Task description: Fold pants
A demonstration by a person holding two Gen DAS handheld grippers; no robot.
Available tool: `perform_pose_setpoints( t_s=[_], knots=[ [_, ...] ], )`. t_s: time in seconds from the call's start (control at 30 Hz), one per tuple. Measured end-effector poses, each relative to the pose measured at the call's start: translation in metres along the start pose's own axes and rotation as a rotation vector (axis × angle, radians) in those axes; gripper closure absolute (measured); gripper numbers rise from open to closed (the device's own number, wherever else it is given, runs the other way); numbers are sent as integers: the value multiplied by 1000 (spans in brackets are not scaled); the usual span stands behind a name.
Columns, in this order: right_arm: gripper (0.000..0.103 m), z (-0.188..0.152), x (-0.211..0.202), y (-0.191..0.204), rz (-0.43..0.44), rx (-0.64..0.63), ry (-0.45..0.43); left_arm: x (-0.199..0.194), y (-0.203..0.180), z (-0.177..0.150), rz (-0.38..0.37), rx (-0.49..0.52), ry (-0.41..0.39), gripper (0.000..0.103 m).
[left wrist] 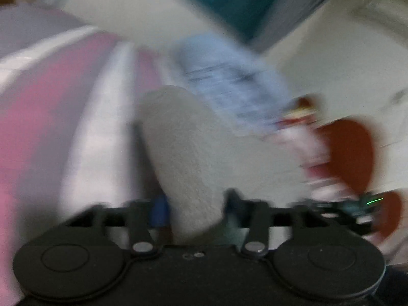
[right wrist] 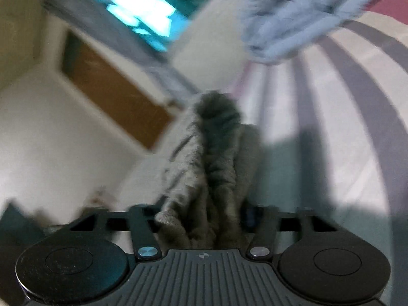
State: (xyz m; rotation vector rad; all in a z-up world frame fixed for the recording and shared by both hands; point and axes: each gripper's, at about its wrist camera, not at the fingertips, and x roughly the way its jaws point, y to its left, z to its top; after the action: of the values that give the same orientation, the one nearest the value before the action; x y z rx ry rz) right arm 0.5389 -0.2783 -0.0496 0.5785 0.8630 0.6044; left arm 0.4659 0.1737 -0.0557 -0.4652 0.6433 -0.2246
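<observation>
Blurred bg — pink-striped sheet [left wrist: 51, 107], blue cloth [right wrist: 293, 17], brown door [right wrist: 112, 89].

Grey pants [right wrist: 216, 158] look like soft, fuzzy fleece cloth, matt and ribbed with creases; the left gripper [left wrist: 196, 214] is matt black plastic with dull metal rivets; the striped bedsheet [right wrist: 344, 117] reads as smooth woven cloth; the blue garment [right wrist: 293, 17] looks fluffy.

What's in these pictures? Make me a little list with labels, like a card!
held thing: grey pants, fuzzy and bunched
left gripper: shut on the pants
right gripper: shut on the pants
underneath: striped bedcover, pink, white and grey
also nearby: light blue garment lying on the bedcover
picture quality: blurry, so small details cannot be told
</observation>
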Motion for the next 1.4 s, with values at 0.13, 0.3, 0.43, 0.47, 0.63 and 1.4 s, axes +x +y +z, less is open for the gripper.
perform_pose_setpoints(
  t_s=[0.13,0.3,0.43,0.47,0.63,1.4],
  knots=[
    [2,-10,-5,-19,-17,89,-90,-17,-5,-14,51,31,-66,26],
    [1,-28,-5,-3,16,14,-88,-13,-19,-33,132,153,-9,24],
    [2,-47,6,20,-116,-122,-10,-27,-25,-40,181,127,-61,25],
    [2,-51,-4,24,-73,-122,-29,-33,-28,-41,196,136,-88,23],
    [0,-77,-47,37,-106,-201,-118,-73,-45,-75,276,162,-143,8],
    [0,-326,-269,160,-275,-456,-337,-273,-184,-239,343,314,-327,6]
  ],
)
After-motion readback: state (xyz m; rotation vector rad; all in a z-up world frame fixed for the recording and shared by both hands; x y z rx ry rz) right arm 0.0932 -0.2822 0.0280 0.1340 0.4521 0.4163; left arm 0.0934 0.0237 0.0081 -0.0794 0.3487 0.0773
